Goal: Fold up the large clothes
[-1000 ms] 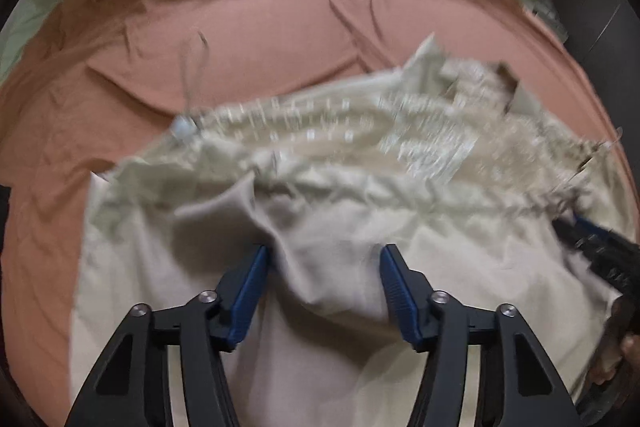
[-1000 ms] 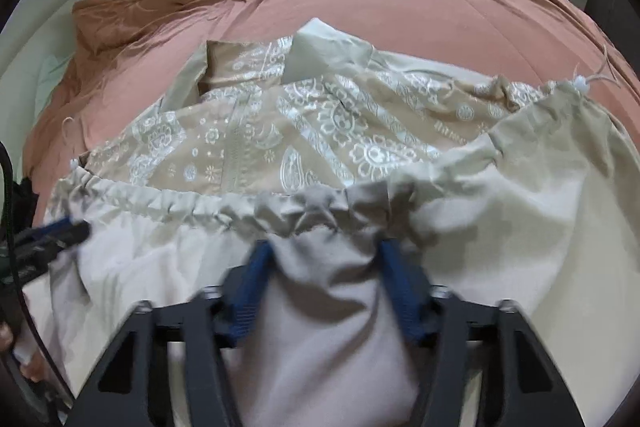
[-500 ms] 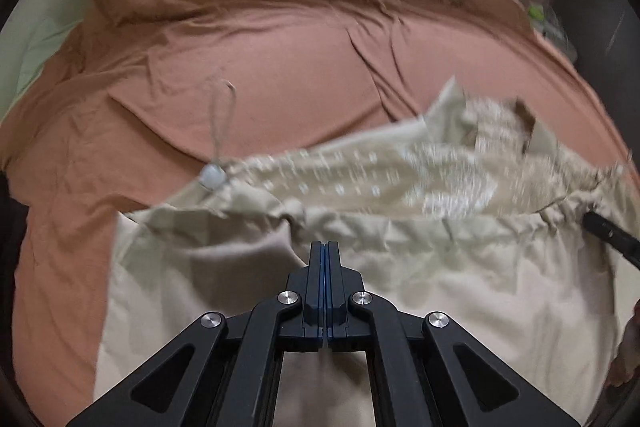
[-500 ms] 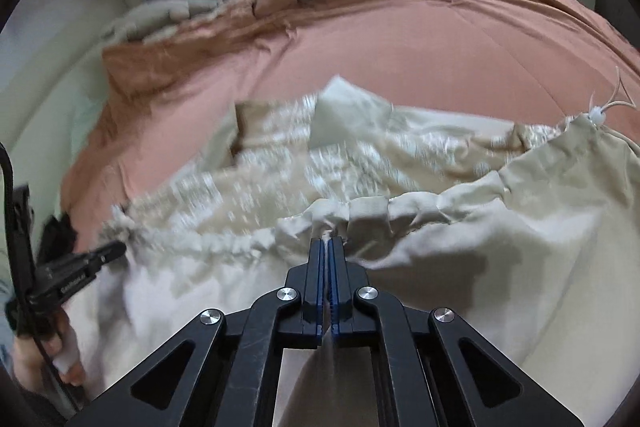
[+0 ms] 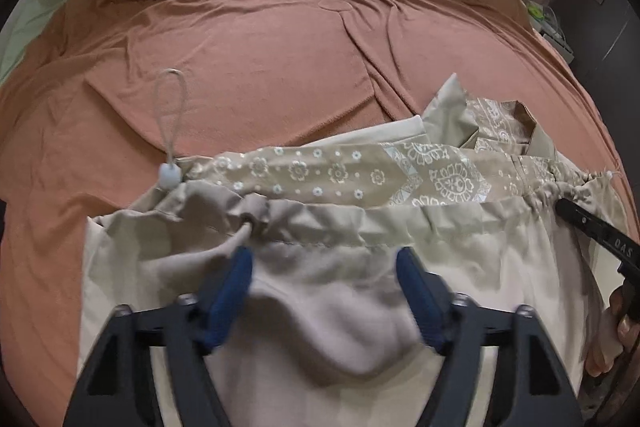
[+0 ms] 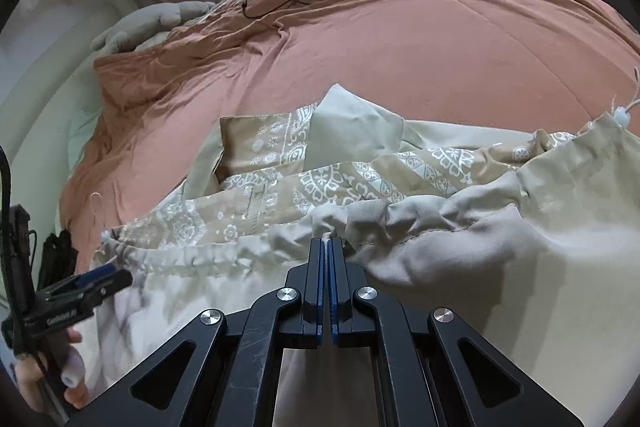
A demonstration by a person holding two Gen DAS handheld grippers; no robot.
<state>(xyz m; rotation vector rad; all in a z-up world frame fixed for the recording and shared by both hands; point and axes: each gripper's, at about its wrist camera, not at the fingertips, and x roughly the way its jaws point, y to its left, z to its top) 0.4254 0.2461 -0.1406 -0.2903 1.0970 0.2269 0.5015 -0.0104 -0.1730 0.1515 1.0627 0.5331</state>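
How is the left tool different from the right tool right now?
The left tool is open, its jaws just spread, with loose beige garment between them; the right tool is shut, pinching the gathered hem. Both have blue pads and point down at the same garment.

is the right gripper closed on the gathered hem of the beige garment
Yes, the right gripper has its fingers pinched together on the gathered hem.
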